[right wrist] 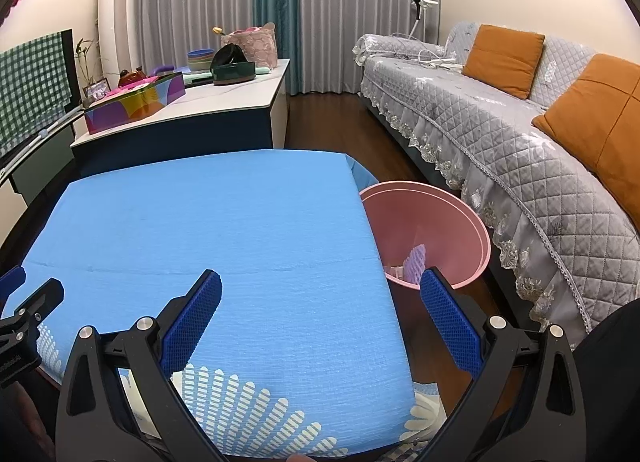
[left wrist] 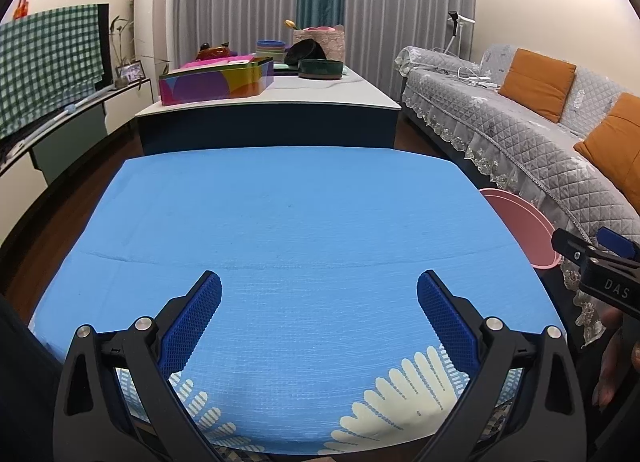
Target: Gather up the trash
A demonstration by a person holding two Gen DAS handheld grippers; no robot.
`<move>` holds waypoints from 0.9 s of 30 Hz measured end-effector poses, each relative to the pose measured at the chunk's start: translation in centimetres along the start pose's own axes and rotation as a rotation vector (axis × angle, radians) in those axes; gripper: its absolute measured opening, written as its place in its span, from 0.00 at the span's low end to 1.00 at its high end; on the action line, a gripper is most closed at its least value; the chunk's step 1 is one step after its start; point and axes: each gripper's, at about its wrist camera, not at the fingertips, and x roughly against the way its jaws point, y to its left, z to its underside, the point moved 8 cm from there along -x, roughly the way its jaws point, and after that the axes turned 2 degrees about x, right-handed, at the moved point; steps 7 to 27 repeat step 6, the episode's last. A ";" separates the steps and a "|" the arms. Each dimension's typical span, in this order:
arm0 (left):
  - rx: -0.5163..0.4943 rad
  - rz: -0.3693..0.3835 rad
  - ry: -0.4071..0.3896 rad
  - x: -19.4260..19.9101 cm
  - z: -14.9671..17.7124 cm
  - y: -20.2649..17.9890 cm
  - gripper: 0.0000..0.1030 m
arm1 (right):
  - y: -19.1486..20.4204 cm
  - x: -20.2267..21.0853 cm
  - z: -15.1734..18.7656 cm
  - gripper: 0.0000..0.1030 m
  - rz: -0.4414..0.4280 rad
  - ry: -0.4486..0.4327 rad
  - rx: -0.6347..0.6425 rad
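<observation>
My left hand-held gripper (left wrist: 319,304) hangs over the near part of the blue-covered worktop (left wrist: 280,214), its blue-padded fingers (left wrist: 192,326) spread wide with nothing between them; my right hand-held gripper (right wrist: 320,306) is likewise released and empty, straddling the worktop's right edge, its left finger over the cloth and its right finger (right wrist: 450,322) over the floor just in front of the bin. The pink bin (right wrist: 478,236) stands on the wooden floor, close against the worktop's right side, between it and the grey quilted sofa (right wrist: 500,150); inside it lies the trash (right wrist: 414,262), a pale purple ridged piece with something whitish beside it that I cannot make out; from my left wrist view only the bin's rim (left wrist: 520,218) shows past the worktop's corner, with the tip of my right gripper just in front of it. The cloth carries a white feather-like print along its near edge (left wrist: 404,394); its blue surface bears no objects. Beyond stands a low white-topped table (left wrist: 280,98) holding a multicoloured box (left wrist: 216,84) and a dark green bowl (left wrist: 321,69); orange cushions (right wrist: 502,58) lean on the sofa back.
</observation>
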 end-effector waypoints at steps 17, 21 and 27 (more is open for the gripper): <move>0.010 -0.012 0.014 -0.1 0.1 0.3 0.92 | 0.1 -0.1 0.0 0.95 0.002 0.003 -0.004; 0.010 -0.012 0.014 -0.1 0.1 0.3 0.92 | 0.1 -0.1 0.0 0.95 0.002 0.003 -0.004; 0.010 -0.012 0.014 -0.1 0.1 0.3 0.92 | 0.1 -0.1 0.0 0.95 0.002 0.003 -0.004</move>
